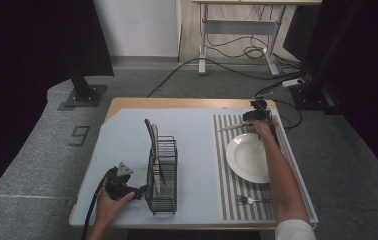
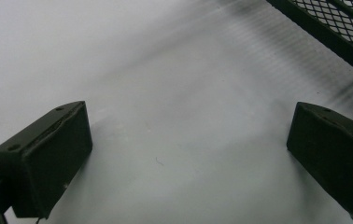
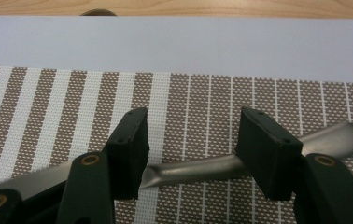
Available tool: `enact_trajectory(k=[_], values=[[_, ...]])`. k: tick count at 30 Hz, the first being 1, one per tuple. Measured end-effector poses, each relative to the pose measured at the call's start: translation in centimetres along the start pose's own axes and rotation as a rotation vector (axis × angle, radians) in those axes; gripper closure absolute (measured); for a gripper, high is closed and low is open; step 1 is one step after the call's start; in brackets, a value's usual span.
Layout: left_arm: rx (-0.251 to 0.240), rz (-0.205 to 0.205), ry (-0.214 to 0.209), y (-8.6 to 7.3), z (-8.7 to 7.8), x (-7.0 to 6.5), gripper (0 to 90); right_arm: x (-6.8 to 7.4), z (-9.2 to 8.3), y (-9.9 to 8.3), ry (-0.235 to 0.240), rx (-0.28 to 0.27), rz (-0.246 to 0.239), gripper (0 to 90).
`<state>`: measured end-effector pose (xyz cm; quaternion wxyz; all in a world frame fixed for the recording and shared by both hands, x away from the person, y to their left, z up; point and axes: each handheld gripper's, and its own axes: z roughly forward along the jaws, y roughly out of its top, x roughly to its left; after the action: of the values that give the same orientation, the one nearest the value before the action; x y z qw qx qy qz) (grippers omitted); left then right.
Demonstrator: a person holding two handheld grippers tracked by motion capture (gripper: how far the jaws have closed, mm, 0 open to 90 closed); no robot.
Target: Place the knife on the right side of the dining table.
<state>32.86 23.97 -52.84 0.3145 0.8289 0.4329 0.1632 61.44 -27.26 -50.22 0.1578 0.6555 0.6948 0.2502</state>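
Left gripper (image 1: 139, 191): near table edge, jaws spread wide and empty over the pale blue mat (image 1: 122, 135), just beside the black wire rack (image 1: 163, 197). Right gripper (image 3: 191, 149): at the far end of the striped placemat (image 3: 48, 112), jaws parted, straddling the table knife (image 3: 198, 168) lying flat there; pads apparently not pressing it. White plate (image 1: 244, 157) and fork (image 1: 249, 200): on same placemat.
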Motion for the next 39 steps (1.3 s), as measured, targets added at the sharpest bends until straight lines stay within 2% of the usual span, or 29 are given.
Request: enact_trajectory(k=[5, 9, 12, 25, 26, 34, 39], values=[[0.0, 0.0, 0.0, 0.0, 0.0, 0.0, 0.0, -0.3, 0.1, -0.3, 0.006, 0.009, 0.028, 43.0], [0.0, 0.0, 0.0, 0.0, 0.0, 0.0, 0.0, -0.4, 0.1, -0.3, 0.004, 0.007, 0.027, 42.2], [0.0, 0.0, 0.0, 0.0, 0.0, 0.0, 0.0, -0.7, -0.1, -0.4, 0.019, -0.01, 0.038, 42.1], [0.001, 0.0, 0.0, 0.0, 0.0, 0.0, 0.0, -1.1, -0.2, -0.8, 0.02, -0.004, 0.054, 41.6], [0.001, 0.0, 0.0, 0.0, 0.0, 0.0, 0.0, -1.2, -0.4, -0.8, 0.028, -0.031, 0.058, 41.5], [0.001, 0.0, 0.0, 0.0, 0.0, 0.0, 0.0, -1.1, -1.9, -0.8, 0.084, -0.082, 0.057, 41.6], [0.001, 0.0, 0.0, 0.0, 0.0, 0.0, 0.0, -0.8, -3.6, -1.7, 0.133, -0.129, 0.054, 41.5]])
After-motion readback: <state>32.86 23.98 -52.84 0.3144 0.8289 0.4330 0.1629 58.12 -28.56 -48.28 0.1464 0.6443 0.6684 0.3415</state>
